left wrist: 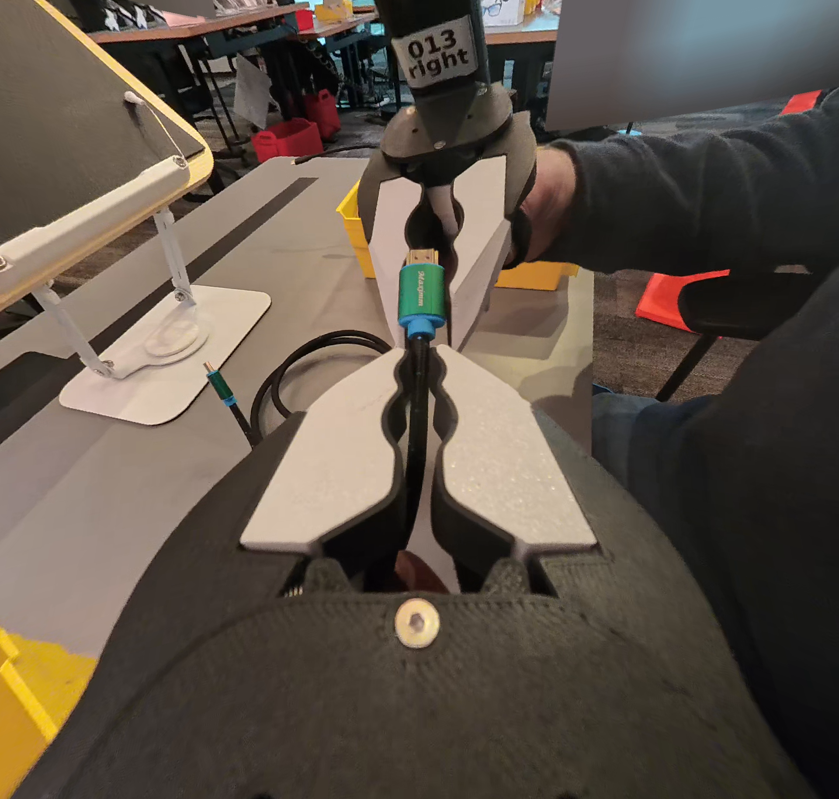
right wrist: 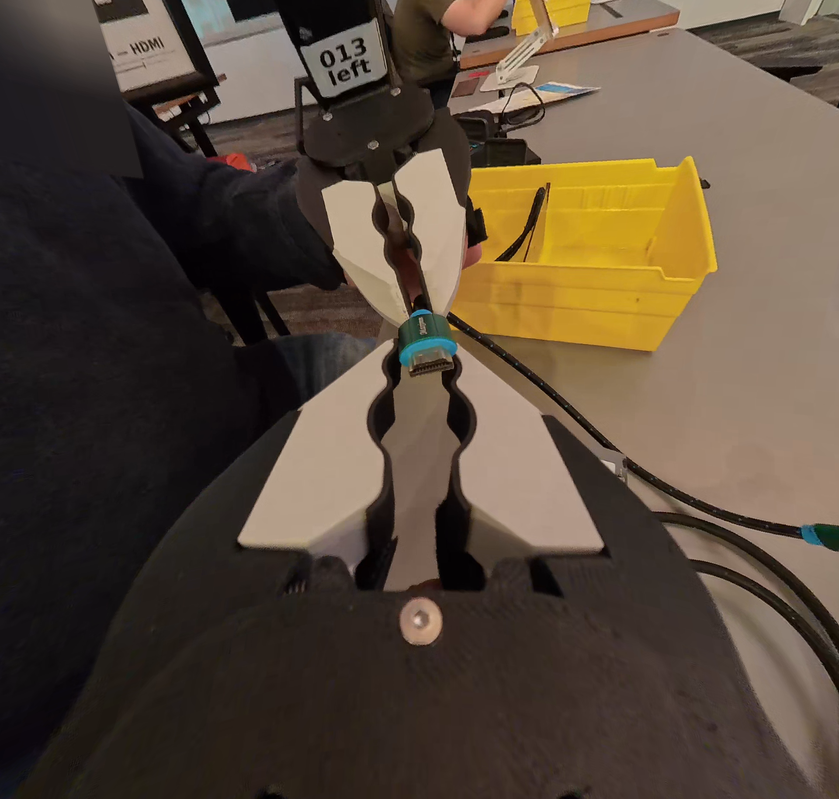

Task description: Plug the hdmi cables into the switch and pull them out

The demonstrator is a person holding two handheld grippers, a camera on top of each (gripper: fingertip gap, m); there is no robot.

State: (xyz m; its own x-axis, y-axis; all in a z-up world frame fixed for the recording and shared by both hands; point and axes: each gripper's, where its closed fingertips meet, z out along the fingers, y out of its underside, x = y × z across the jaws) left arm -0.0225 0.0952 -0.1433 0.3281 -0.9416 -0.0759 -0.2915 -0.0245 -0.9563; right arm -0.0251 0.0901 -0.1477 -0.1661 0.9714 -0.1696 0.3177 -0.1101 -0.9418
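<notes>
The left tool (left wrist: 417, 355) is clamped on the black cable (left wrist: 417, 414) of an HDMI lead, its white fingers (left wrist: 345, 450) pinching the cord just behind the blue collar. The green plug (left wrist: 421, 293) sticks out past the fingertips, lifted clear of the desk (left wrist: 113, 482), with its gold metal end pointing away toward the right tool (left wrist: 424, 346), which faces it head on.

In the right wrist view the right tool (right wrist: 424, 359) has its fingers apart, holding nothing; the plug's metal end (right wrist: 430, 363) sits right at the gap between the fingertips, and I cannot tell whether it touches them. Beyond it the left tool (right wrist: 420, 311) shows the same grip on the cord, and the braided cable (right wrist: 545, 405) trails down over the desk (right wrist: 681, 414) to the right.

A second green plug (left wrist: 219, 386) lies on the desk to the left of the left tool, beside a loop of black cable (left wrist: 290, 368); in the right wrist view another green-and-blue plug end (right wrist: 817, 535) shows at the right edge. A white stand (left wrist: 150, 350) rests on the desk farther left, holding a tilted board (left wrist: 68, 132). Behind the tools a yellow bin (right wrist: 590, 286) sits on the desk with a black cable (right wrist: 526, 227) inside. The switch cannot be made out in either view
</notes>
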